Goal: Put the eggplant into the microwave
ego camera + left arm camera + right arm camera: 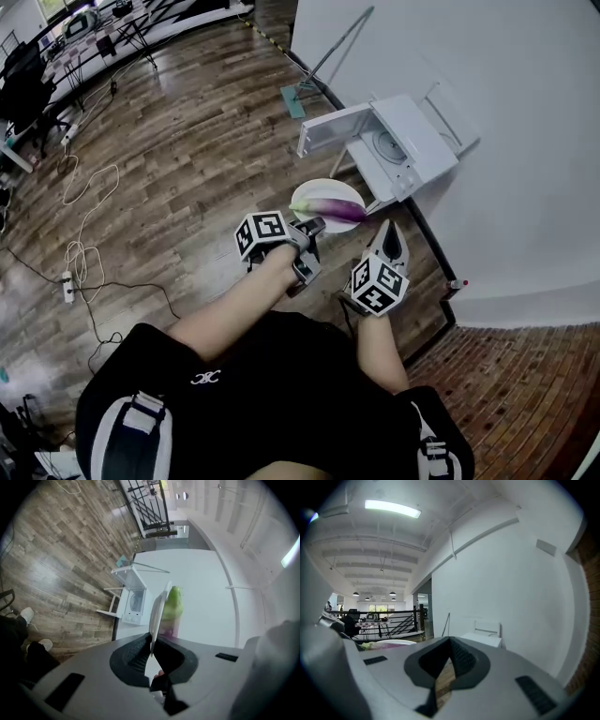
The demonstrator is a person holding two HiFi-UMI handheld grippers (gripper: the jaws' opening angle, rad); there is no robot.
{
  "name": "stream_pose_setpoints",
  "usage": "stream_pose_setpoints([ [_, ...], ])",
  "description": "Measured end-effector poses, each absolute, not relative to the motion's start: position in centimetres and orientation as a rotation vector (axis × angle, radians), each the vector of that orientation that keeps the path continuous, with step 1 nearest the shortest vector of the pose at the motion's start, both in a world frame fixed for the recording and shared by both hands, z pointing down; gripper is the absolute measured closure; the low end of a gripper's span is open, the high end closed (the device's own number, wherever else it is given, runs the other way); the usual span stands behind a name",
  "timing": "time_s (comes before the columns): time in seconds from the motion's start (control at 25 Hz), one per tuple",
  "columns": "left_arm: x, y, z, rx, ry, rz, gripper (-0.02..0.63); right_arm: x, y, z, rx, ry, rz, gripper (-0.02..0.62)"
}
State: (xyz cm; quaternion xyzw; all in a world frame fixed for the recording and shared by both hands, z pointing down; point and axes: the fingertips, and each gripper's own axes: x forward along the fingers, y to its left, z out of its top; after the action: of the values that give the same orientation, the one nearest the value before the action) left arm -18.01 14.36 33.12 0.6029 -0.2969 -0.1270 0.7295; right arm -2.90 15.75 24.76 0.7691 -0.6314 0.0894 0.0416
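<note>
A purple eggplant (333,208) with a green stem lies on a white plate (323,187). My left gripper (314,225) is shut on the plate's near rim and holds it in the air. In the left gripper view the plate (157,613) stands edge-on between the jaws, with the eggplant (171,609) to its right. The white microwave (403,141) sits low by the wall just beyond the plate, its door (333,129) swung open to the left. My right gripper (392,232) hangs to the right of the plate, shut and empty, and points toward the microwave (485,637).
A white wall (487,141) runs along the right. A long-handled tool (323,66) leans against it behind the microwave. Cables (80,253) and a power strip (67,286) lie on the wooden floor at left. Desks and chairs (28,84) stand far off at upper left.
</note>
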Motion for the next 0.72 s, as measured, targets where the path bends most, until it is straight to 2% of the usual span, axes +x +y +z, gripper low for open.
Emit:
stream_pose_setpoints([
  [0.4, -18.3, 10.2, 35.5, 1.281, -0.712, -0.284, 0.586, -1.6, 10.0, 26.0, 2.344, -1.963, 0.308, 0.583],
  [0.72, -11.6, 3.0, 36.7, 1.272, -0.744, -0.288, 0.587, 5.7, 1.9, 26.8, 2.333, -2.015, 0.335, 0.583],
])
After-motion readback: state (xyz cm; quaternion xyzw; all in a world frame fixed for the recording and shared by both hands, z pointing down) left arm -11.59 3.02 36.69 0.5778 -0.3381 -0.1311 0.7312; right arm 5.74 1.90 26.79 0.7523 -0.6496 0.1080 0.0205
